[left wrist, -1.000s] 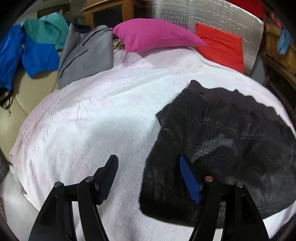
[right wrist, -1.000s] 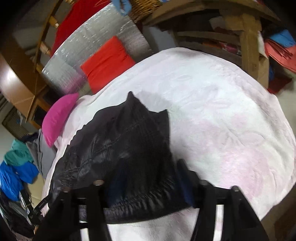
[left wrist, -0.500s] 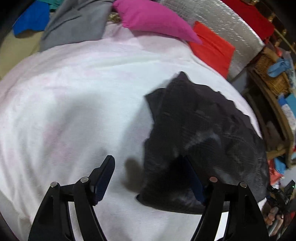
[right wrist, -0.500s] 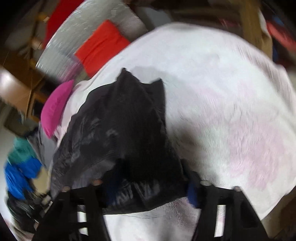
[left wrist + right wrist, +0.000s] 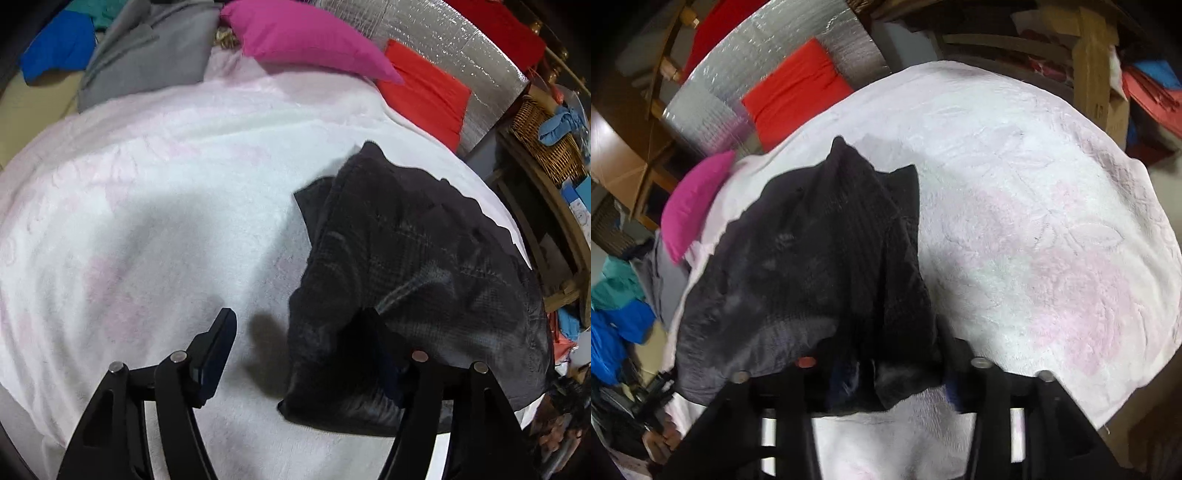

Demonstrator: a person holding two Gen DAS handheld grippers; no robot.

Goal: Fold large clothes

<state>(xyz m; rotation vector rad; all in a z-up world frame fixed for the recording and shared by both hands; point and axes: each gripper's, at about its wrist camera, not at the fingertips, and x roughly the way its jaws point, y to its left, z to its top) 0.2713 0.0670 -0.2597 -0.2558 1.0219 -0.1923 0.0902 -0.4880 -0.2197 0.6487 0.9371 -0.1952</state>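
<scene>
The black garment [image 5: 413, 280] lies bunched on the white blanket [image 5: 147, 221], below the pink pillow [image 5: 306, 37]. Left tongs [image 5: 299, 354] are wide, empty. Right tongs [image 5: 886, 365] just opened wider around its edge. Folding looks half done.

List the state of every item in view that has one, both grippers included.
Black quilted garment: rumpled, not neatly folded, lying on the white fleece blanket.
Left gripper: open, jaws just closed slightly, the garment's edge between them.
Right gripper: open, jaws just opening, the garment's corner between them.
Grey garment: heaped, unfolded.
Magenta pillow: lying at the blanket's far edge.
</scene>
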